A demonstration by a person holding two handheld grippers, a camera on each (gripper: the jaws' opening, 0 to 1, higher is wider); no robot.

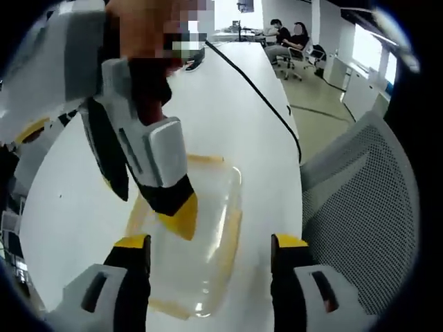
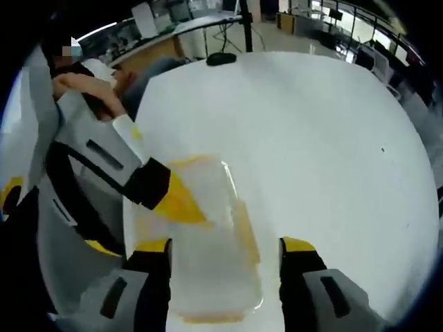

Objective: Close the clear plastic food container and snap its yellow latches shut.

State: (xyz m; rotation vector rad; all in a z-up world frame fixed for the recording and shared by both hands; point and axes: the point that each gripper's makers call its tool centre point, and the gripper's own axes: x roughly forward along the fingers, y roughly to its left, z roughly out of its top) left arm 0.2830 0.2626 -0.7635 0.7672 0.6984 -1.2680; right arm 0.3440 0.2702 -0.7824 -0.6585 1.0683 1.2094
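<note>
both grippers at the clear food container on the white table, lid seems down, latches still to press

the other gripper (image 1: pixel 149 207) touches the container (image 1: pixel 208 242) near its left side; i cannot tell its opening. the left gripper (image 1: pixel 210 252) stands wide open and empty. better to press straight down on each yellow latch (image 1: pixel 232 235). the table edge (image 1: pixel 299 207) and mesh chair (image 1: pixel 360 200) are near on the right; the right gripper (image 2: pixel 225 252) is open too.

Open-plan office. Long white table (image 1: pixel 228 104) with a black cable (image 1: pixel 259 93) across it, grey mesh chair (image 1: pixel 360 200) alongside, seated people (image 1: pixel 291 38) on swivel chairs by bright windows (image 1: pixel 367 48), more desks (image 2: pixel 173 31) behind.
</note>
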